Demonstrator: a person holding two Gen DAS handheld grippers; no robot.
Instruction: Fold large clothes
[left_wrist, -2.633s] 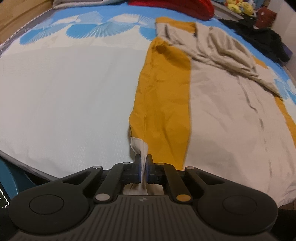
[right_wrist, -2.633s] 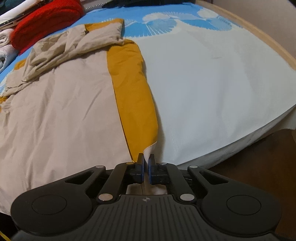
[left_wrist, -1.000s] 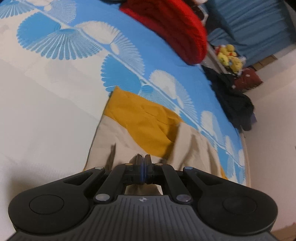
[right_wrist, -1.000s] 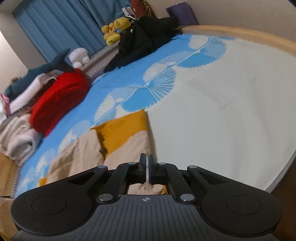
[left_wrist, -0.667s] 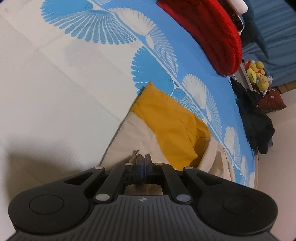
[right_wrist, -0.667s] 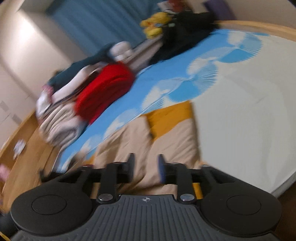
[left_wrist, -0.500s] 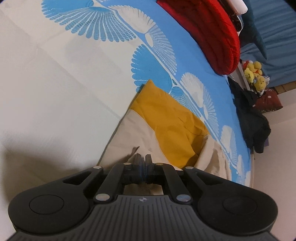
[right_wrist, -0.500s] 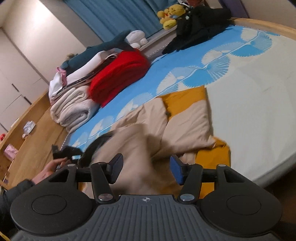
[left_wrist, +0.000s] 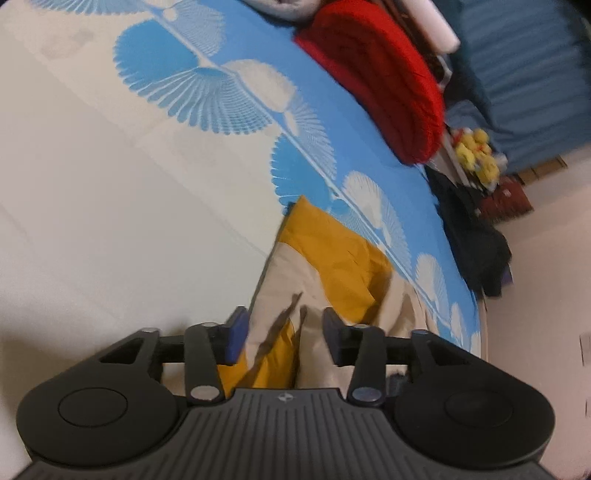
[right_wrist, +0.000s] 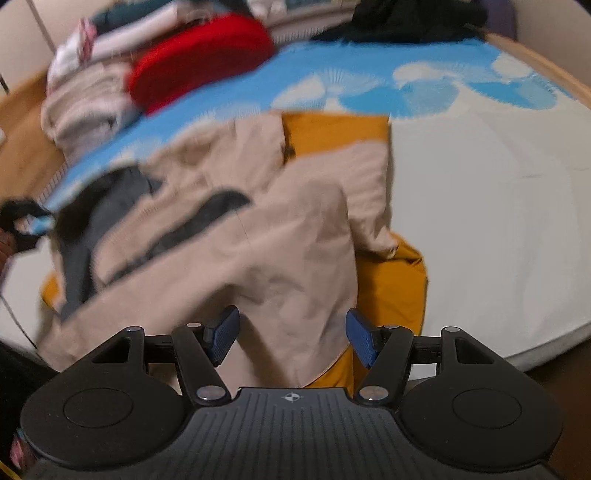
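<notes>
My left gripper (left_wrist: 282, 338) gapes wide over the tan-and-mustard garment (left_wrist: 332, 273), gripping nothing. My right gripper (right_wrist: 291, 338) is equally spread and empty above the same cloth heaped on the bed (right_wrist: 480, 206). I judge one fold laid; next needs a fresh edge pinched. Motion blur hides the garment's left side.

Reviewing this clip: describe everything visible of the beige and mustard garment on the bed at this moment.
The beige and mustard garment is a large piece of thin, wrinkled woven-looking cloth, beige with mustard-yellow panels along its edges. It lies folded over and rumpled on the bedsheet, one mustard end toward the blue fan print. Dark streaks cross its left part in the blurred right wrist view; what they are cannot be told. The left tool and right tool both stand open over it, gripping nothing.
</notes>
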